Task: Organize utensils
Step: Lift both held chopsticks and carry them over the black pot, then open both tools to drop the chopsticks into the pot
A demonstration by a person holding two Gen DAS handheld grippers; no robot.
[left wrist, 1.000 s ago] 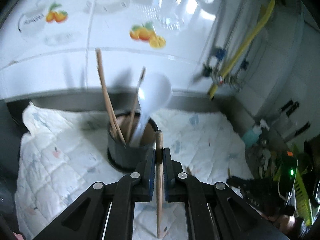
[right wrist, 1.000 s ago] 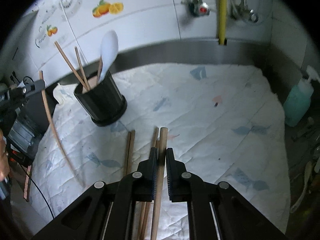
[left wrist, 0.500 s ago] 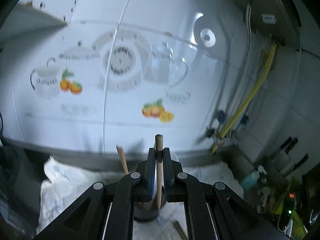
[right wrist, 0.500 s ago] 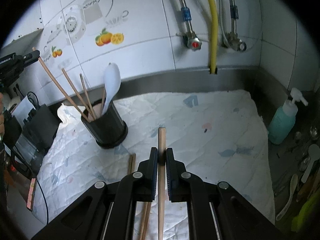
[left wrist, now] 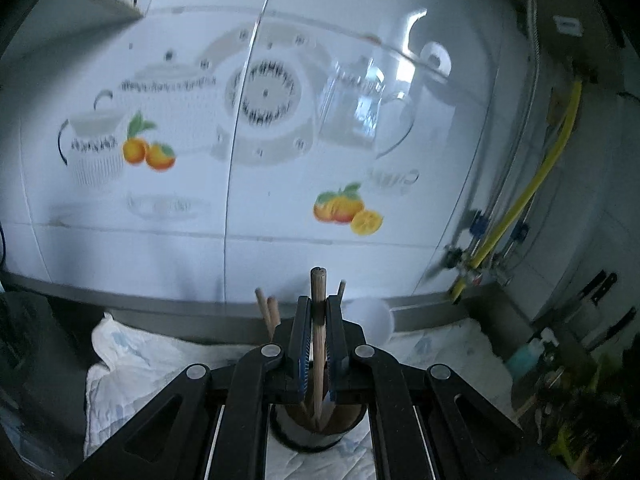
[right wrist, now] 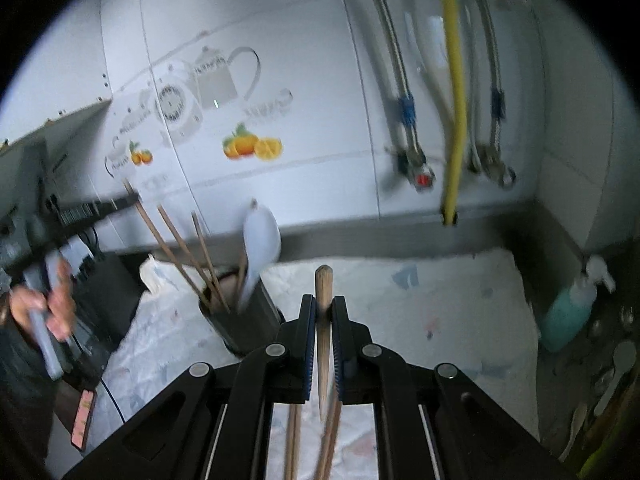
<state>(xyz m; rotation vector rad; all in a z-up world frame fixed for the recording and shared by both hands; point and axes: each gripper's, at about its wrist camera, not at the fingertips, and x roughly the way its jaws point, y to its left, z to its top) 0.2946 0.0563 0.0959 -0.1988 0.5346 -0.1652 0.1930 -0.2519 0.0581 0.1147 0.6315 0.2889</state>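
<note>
My left gripper is shut on a wooden chopstick whose lower end reaches down into the black utensil holder right below the jaws. The holder also holds several chopsticks and a white spoon. My right gripper is shut on another wooden chopstick, held upright above the cloth, to the right of the holder. Loose chopsticks lie on the cloth under the right gripper.
A white quilted cloth covers the counter. A tiled wall with fruit decals stands behind. A yellow hose and pipes hang at the right. A teal soap bottle stands at the far right.
My left gripper has brought its chopstick down into the holder. My right gripper has lifted its chopstick higher and tilted up toward the wall.
</note>
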